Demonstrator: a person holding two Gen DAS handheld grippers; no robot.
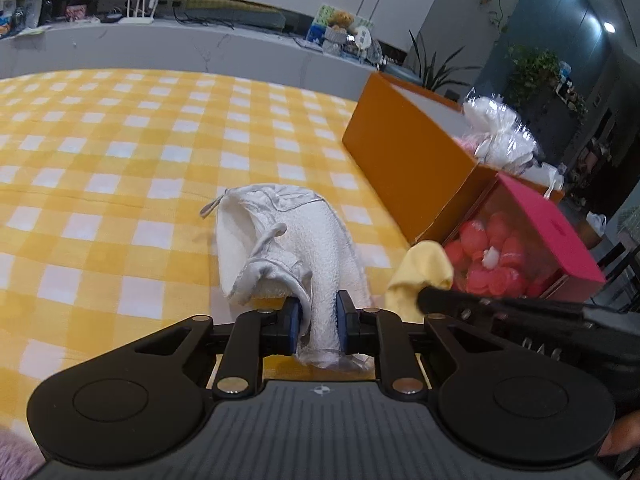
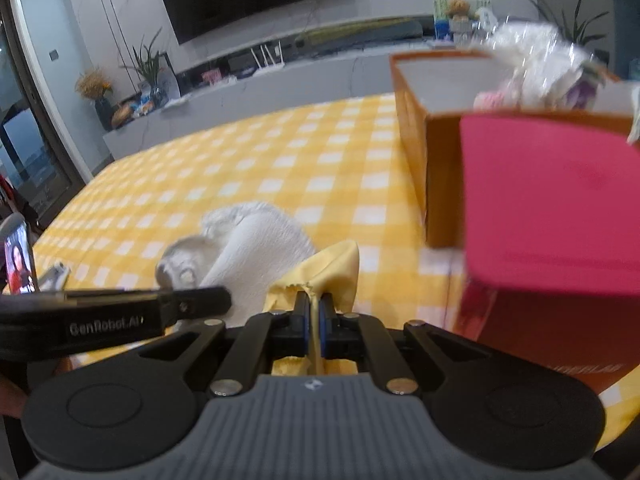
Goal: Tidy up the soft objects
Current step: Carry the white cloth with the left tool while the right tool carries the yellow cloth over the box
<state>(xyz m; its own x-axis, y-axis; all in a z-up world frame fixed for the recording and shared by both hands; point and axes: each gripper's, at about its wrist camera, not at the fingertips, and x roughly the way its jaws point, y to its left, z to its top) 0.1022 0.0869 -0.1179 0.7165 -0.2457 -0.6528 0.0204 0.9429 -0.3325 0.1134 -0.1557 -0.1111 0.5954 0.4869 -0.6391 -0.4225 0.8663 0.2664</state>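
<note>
My left gripper (image 1: 318, 316) is shut on a white towel (image 1: 288, 248) with grey trim, whose far part lies on the yellow checked cloth (image 1: 120, 140). The towel also shows in the right wrist view (image 2: 256, 248). My right gripper (image 2: 315, 312) is shut on a thin yellow cloth (image 2: 324, 268), held just right of the towel; the yellow cloth shows in the left wrist view (image 1: 420, 272) with the right gripper's finger (image 1: 460, 300) beside it. An open orange box (image 1: 404, 160) stands to the right and holds white and pink soft items in clear wrap (image 1: 500, 136).
A pink box (image 1: 548, 232) with a clear front full of pink round pieces stands against the orange box, close to my right gripper (image 2: 552, 200). A phone (image 2: 18, 260) stands at the table's left edge. A grey TV bench lies beyond the table.
</note>
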